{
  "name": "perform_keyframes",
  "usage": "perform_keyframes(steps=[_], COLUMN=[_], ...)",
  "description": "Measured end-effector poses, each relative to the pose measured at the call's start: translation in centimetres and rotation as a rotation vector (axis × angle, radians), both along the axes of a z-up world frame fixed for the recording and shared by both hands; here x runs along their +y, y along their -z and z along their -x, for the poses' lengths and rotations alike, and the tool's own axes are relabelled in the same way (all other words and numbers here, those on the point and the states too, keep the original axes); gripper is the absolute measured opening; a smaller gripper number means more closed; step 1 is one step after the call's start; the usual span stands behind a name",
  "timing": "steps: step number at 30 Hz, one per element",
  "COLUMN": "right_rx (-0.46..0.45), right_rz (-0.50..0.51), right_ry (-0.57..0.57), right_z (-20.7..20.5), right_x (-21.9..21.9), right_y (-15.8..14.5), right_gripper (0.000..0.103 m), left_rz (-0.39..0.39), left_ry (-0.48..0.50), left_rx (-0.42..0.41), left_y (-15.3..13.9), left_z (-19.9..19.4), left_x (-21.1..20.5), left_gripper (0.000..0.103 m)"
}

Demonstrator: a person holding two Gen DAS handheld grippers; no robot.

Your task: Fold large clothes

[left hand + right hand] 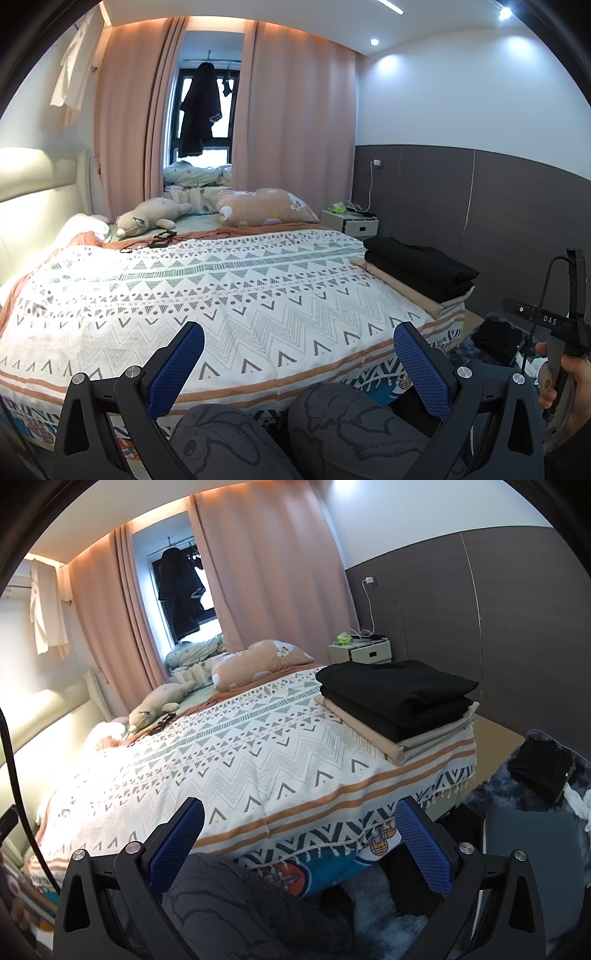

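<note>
The left tool (pixel 298 369) hangs over the foot of the bed with its blue-padded fingers (pixel 176 369) spread wide and nothing between them. The right tool (pixel 299 843) is likewise spread and empty, held low by the bed's near corner, above a pair of knees in grey cartoon-print trousers (pixel 332 424). A hand (pixel 565 384) grips the right tool's handle.

The white bedspread with grey zigzag pattern and orange border stripes (pixel 229 760) lies smooth across the bed. At its right near corner sits the stack of folded clothes (pixel 399 705): two black pieces, thick and squarely folded with soft rounded edges, on top of a flat beige one that sticks out beneath them. Further up the bedspread lie a beige plush animal (pixel 159 705) and a peach printed pillow (pixel 258 657). On the shaggy dark blue rug (pixel 491 786), to the right of the bed, a black garment (pixel 543 768) lies crumpled.
</note>
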State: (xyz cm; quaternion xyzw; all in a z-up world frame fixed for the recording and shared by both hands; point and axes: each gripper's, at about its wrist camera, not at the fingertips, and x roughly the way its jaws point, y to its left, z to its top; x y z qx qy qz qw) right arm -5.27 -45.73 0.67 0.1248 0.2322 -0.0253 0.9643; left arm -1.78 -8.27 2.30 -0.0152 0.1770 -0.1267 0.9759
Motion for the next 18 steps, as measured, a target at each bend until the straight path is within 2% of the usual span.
perform_keyframes(steps=[18], right_rx=[-0.002], right_rz=[0.015], right_ry=[0.004], right_z=[-0.24], right_x=[0.1], right_y=[0.3], right_gripper=[0.103], left_rz=[0.032], left_ry=[-0.017], left_rx=[-0.002], left_y=[0.39], left_z=[-0.19], left_x=[1.0], left_gripper=[0.102])
